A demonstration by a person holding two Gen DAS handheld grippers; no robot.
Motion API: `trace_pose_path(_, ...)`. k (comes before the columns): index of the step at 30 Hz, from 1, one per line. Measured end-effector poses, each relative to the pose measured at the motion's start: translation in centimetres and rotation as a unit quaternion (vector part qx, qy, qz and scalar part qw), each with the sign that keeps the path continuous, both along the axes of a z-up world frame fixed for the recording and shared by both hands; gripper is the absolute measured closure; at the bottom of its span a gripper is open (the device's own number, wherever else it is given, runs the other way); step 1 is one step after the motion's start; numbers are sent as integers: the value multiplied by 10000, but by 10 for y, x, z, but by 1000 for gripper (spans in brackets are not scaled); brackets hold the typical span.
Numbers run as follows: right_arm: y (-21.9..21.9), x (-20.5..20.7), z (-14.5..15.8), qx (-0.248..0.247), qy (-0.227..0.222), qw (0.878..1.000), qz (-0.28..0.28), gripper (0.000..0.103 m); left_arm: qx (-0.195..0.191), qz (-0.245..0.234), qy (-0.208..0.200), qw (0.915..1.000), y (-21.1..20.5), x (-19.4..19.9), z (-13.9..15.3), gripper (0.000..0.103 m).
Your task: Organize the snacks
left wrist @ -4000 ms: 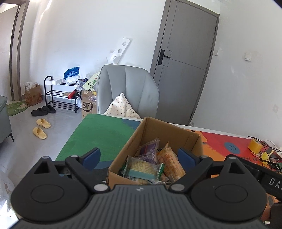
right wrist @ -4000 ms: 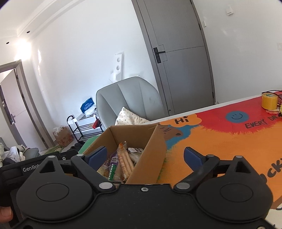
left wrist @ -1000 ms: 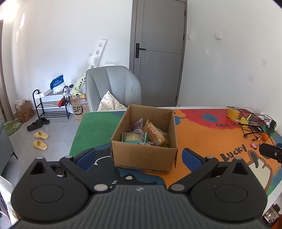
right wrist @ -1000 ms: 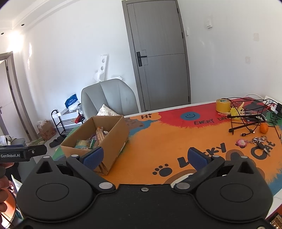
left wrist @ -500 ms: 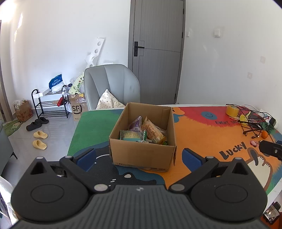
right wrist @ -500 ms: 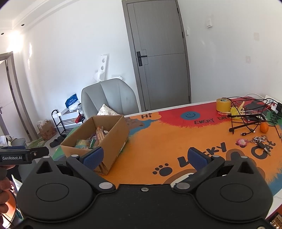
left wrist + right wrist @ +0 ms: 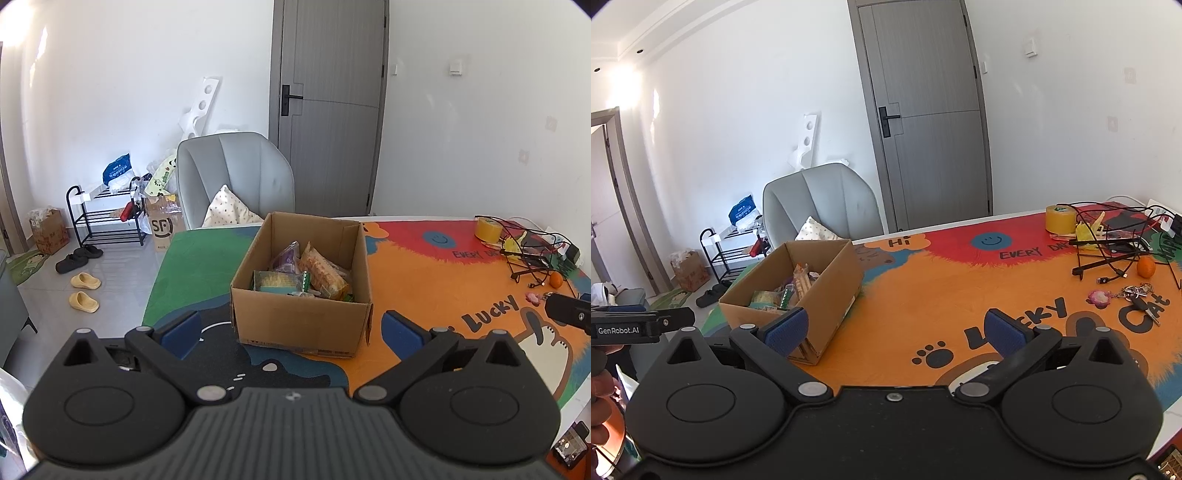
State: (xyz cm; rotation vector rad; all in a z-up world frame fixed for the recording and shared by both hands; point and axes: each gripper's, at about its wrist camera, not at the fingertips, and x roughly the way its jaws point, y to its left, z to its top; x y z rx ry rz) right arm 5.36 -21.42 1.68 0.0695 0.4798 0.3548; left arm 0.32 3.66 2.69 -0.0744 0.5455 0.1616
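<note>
- Snacks point(image 7: 301, 275) sit packed inside the open cardboard box point(image 7: 303, 325), and that box stands on the colourful table mat point(image 7: 424, 273).
- I've got my left gripper point(image 7: 291, 328) lined up straight at the box: its near wall shows right between my blue pads, both fingers spread wide, nothing between them, no contact.
- My right gripper point(image 7: 894, 330) is wide open too and empty; the box lies ahead and to the left of it, with my left blue pad point(image 7: 786, 330) overlapping the box's near corner in the picture. Whether it touches, I cannot tell.
- In the box I make out a green-edged cracker pack point(image 7: 280, 282) at the front, an orange wrapped pack point(image 7: 325, 277) leaning behind it, and a purple packet point(image 7: 284, 258) toward the back.
- Left wrist view gives me the floor left of the box: yellow slippers point(image 7: 85, 291), black shoes, a shoe rack point(image 7: 107, 218).
- Behind the box stands a grey chair point(image 7: 236, 173) with a spotted cushion.
- Right wrist view opens up the mat right of the box: a roll of yellow tape point(image 7: 1060, 218), tangled black cables point(image 7: 1108, 251), an orange point(image 7: 1145, 266), a bunch of keys point(image 7: 1137, 295).
- That same view catches my other gripper's body at far left of the box, with a hand point(image 7: 600, 413) below it.
</note>
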Motion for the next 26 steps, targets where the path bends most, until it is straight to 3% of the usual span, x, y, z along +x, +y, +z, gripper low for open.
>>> trace_pose_path(26,2,1,-4,2,59,10000,16,0,-31,-75,119,9999,-1,6,-5,0)
